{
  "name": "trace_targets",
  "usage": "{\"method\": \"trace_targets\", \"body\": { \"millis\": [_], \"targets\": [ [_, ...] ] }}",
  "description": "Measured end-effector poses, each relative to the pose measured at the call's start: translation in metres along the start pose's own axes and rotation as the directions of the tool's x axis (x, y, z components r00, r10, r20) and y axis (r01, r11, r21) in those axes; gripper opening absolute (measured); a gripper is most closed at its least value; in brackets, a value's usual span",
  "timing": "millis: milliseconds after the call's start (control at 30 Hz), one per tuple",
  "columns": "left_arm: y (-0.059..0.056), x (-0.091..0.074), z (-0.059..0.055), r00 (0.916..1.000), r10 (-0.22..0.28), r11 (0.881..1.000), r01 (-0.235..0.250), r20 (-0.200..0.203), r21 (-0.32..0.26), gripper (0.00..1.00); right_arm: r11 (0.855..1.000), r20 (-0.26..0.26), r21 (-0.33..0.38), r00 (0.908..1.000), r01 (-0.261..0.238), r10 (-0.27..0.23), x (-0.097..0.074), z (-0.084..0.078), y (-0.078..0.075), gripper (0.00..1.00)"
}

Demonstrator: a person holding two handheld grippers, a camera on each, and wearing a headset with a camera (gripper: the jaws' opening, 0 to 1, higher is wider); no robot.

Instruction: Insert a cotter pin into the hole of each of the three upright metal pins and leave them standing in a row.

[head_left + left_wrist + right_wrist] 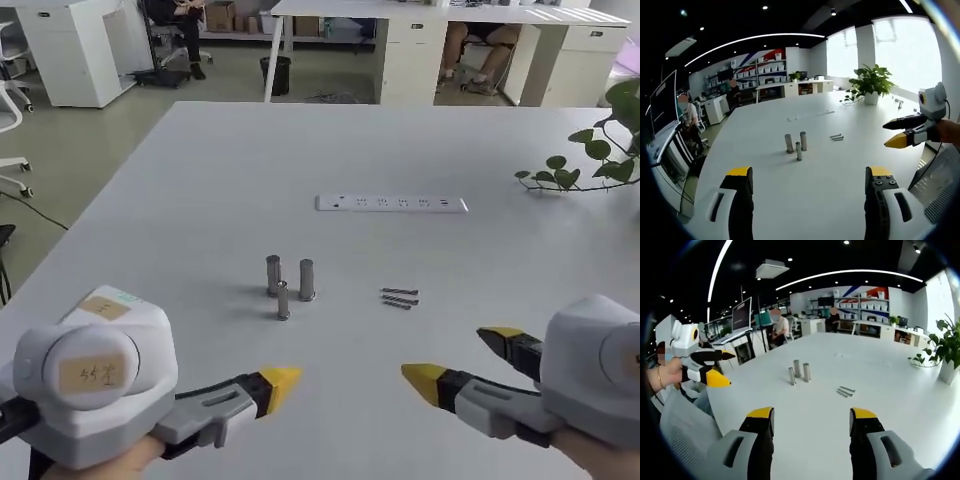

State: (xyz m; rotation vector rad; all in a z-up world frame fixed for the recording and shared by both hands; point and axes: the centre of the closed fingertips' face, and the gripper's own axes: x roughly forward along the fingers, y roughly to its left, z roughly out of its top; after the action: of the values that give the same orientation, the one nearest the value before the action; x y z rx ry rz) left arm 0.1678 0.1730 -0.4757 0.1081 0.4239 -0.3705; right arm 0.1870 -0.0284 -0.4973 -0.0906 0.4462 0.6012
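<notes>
Three upright metal pins (287, 282) stand clustered mid-table, also in the left gripper view (796, 143) and the right gripper view (799, 372). Three cotter pins (399, 298) lie side by side to their right, seen again as cotter pins (836, 136) and cotter pins (845, 391). My left gripper (807, 176) is open near the table's front edge, its yellow tip (278, 380) at lower left. My right gripper (462, 358) is open at lower right, well short of the cotter pins; its own view shows the gripper (811, 417) with nothing between the jaws.
A white power strip (391, 204) lies beyond the pins. A potted plant's leaves (598, 155) trail onto the table at far right. Desks, chairs and seated people stand past the table's far edge.
</notes>
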Motion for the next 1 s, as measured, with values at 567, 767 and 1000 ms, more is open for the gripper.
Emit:
{"method": "trace_targets", "body": {
  "millis": [567, 767, 1000],
  "targets": [
    [-0.011, 0.01, -0.003, 0.9988, -0.048, 0.999, 0.048, 0.012, -0.021, 0.91, 0.99, -0.018, -0.054, 0.9918, -0.127, 0.126, 0.059, 0.006, 0.018, 0.4],
    [-0.009, 0.016, -0.007, 0.9985, -0.055, 0.998, 0.055, 0.002, -0.022, 0.89, 0.982, -0.028, -0.063, 0.9836, -0.18, 0.178, 0.089, 0.011, 0.026, 0.38],
    [-0.001, 0.025, -0.011, 0.9986, -0.052, 0.998, 0.052, -0.01, -0.032, 0.89, 0.971, -0.007, -0.016, 0.9711, -0.239, 0.239, 0.122, 0.023, 0.037, 0.37]
  ]
}}
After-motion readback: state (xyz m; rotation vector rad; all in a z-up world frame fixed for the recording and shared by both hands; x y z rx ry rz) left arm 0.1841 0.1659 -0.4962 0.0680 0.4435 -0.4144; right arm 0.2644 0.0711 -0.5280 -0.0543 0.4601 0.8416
